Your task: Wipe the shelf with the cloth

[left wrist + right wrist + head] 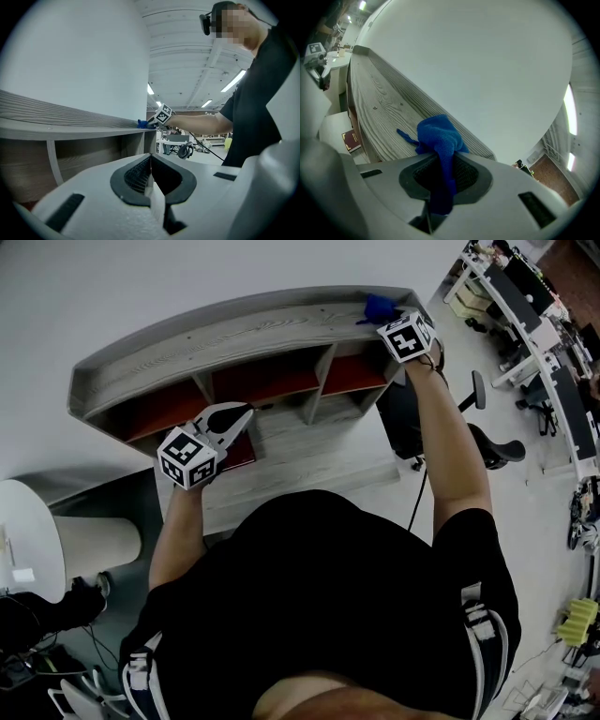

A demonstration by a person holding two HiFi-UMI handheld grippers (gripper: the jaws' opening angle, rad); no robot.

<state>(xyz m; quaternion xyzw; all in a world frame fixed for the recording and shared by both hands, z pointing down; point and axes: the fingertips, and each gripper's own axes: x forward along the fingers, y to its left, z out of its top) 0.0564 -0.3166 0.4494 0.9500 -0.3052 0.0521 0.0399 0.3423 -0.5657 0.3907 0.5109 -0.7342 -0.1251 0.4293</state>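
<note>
**Cloth at the right end of the shelf top; most of the board looks left to wipe**

- The right hand-held gripper (392, 319) is clenched on the blue cloth (438, 136). A strip of cloth is pinched between the jaws and the bunched rest bulges out in front.
- The cloth sits on the top board of the shelf (234, 329), at its right end and close to the back rim. In the right gripper view the bunch appears to touch the wood, though we cannot judge how hard it presses.
- The left hand-held gripper (240, 418) is clamped closed with nothing in it; its own view shows the jaws meeting. It hangs in front of the lower board, near the left compartments and well apart from the cloth.
- Progress, as we judge it: the cloth is grasped and placed on the board, so wiping is either beginning or at one end of a pass.
- From the cloth, the whole grey woodgrain top runs off toward the left end.
- We see no damp streak or dust line, so we cannot tell wiped wood from unwiped.
- The red-lined compartments (262, 381) and the lower board have no cloth near them.

Writing and labels:
- We can read none.
- The cubes on both grippers carry black-and-white square markers, which are patterns and not letters.
- A dark red book (350, 139) lies on the lower board, with a small gold mark on its cover that is too small to read.
</note>
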